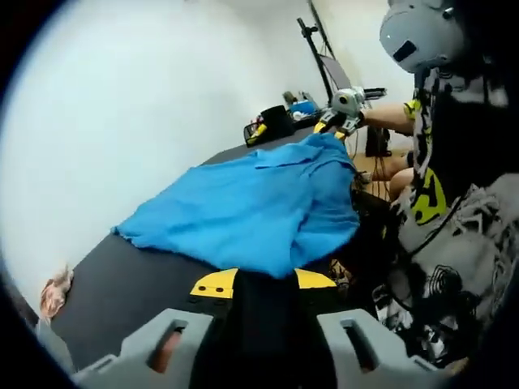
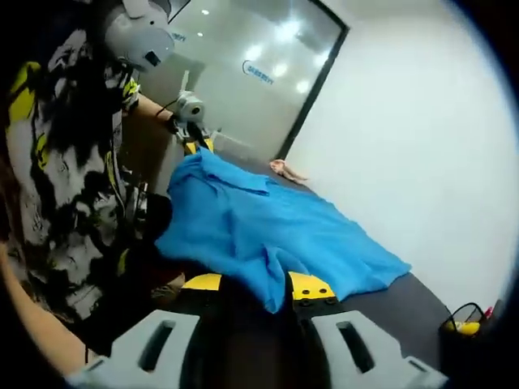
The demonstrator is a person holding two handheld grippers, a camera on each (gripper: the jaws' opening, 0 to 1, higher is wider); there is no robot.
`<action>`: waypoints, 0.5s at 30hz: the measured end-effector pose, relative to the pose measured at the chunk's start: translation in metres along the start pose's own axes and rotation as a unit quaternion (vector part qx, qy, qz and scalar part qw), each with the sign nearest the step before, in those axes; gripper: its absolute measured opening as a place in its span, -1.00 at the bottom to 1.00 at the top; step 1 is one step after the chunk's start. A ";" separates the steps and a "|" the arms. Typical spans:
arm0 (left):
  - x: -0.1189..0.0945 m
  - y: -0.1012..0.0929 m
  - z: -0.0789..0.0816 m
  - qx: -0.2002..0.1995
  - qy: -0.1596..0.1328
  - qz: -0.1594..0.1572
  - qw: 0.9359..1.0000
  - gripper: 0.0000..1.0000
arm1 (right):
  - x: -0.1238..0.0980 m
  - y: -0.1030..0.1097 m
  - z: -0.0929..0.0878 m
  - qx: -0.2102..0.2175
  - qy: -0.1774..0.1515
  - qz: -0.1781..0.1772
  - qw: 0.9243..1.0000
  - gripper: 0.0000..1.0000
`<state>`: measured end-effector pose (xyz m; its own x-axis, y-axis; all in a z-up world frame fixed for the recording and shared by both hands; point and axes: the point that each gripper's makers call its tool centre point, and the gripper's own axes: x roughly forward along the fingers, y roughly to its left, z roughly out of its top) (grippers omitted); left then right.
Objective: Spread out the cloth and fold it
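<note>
The long dark grey table (image 1: 122, 284) carries the rumpled bright blue cloth (image 1: 251, 211), stretched lengthwise between both tools with its far side lying bunched on the tabletop. The left gripper (image 1: 263, 284) clamps one near corner; the right gripper (image 2: 247, 288) pinches the opposite one, each corner right at the yellow-tipped jaws. The risk: pull unevenly and a corner could slip free, or the slack middle could drag and crease instead of flattening.

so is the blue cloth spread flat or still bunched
Bunched: the blue cloth lies rumpled on the dark table, lifted at two edges by both grippers.
</note>
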<state>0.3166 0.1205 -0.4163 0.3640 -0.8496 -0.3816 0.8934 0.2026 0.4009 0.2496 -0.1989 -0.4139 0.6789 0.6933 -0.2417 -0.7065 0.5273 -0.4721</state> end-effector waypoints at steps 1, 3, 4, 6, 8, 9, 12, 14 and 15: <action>0.001 -0.006 0.003 0.030 0.000 -0.010 0.999 -0.54 | 0.001 0.000 0.000 -0.003 0.001 0.001 1.000 -0.58; 0.000 -0.011 0.004 0.062 0.009 -0.016 0.998 -0.59 | -0.001 -0.002 -0.006 -0.017 0.017 -0.002 1.000 -0.76; -0.004 -0.013 0.001 0.072 0.018 -0.022 0.997 -0.63 | -0.004 -0.002 -0.007 -0.024 0.019 -0.004 1.000 -0.76; -0.015 -0.015 -0.003 0.082 0.026 -0.029 0.996 -0.70 | -0.011 -0.001 -0.008 -0.014 0.017 -0.003 1.000 -0.74; -0.023 -0.007 -0.008 0.072 0.023 -0.021 0.997 -0.72 | -0.018 -0.003 -0.013 -0.016 0.021 -0.008 1.000 -0.70; -0.024 -0.001 -0.013 0.077 0.032 -0.015 0.996 -0.72 | -0.019 -0.003 -0.015 -0.015 0.021 -0.009 1.000 -0.69; -0.013 -0.005 -0.008 0.088 0.016 -0.034 0.995 -0.70 | -0.014 -0.004 -0.015 -0.005 0.019 -0.012 1.000 -0.69; -0.007 -0.008 -0.002 0.115 0.014 -0.041 0.992 -0.68 | -0.012 -0.005 -0.012 -0.004 0.019 -0.017 1.000 -0.69; -0.005 -0.010 -0.001 0.118 0.013 -0.048 0.992 -0.67 | -0.009 -0.004 -0.009 -0.004 0.018 -0.017 1.000 -0.69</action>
<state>0.3066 0.1237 -0.4193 0.2901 -0.8459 -0.4475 0.8390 -0.0001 0.5441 0.2484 -0.2123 -0.4175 0.7092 0.6570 -0.2558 -0.6815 0.5459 -0.4873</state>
